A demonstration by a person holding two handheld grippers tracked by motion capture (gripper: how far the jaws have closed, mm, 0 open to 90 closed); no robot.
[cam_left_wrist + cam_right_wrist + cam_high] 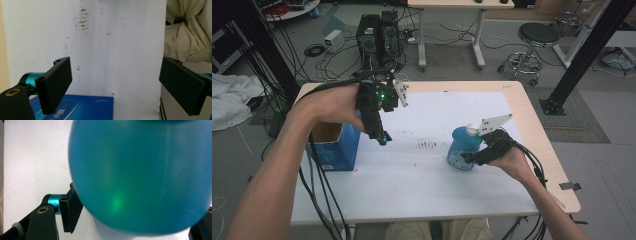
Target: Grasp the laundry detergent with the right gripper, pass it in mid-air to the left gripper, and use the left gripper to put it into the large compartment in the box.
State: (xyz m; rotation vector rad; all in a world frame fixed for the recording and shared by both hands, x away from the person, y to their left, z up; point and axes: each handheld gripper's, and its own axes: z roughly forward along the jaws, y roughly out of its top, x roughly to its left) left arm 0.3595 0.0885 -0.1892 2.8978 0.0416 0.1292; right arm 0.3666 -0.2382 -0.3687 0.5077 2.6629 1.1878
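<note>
A round blue bottle (pixel 460 147) with a white cap (pixel 472 129) stands on the white table top (pixel 422 175), right of the middle. My right gripper (pixel 466 157) is shut on the bottle's lower body from the right. In the right gripper view the bottle (pixel 140 175) bulges between the two black jaws of the right gripper (pixel 135 222). My left gripper (pixel 382 138) hangs above the table's left part, pointing down, beside an open blue box (pixel 334 150). In its own view the left gripper (pixel 115 75) is open wide with nothing between its jaws, above the box (pixel 82 107).
Dark smudges (pixel 428 145) mark the sheet near the middle. The table's wooden rim (pixel 539 135) runs along the right. Behind the table on the floor stand a computer tower (pixel 377 37), loose cables and a stool (pixel 534 42). Black frame posts (pixel 584 55) rise at both sides.
</note>
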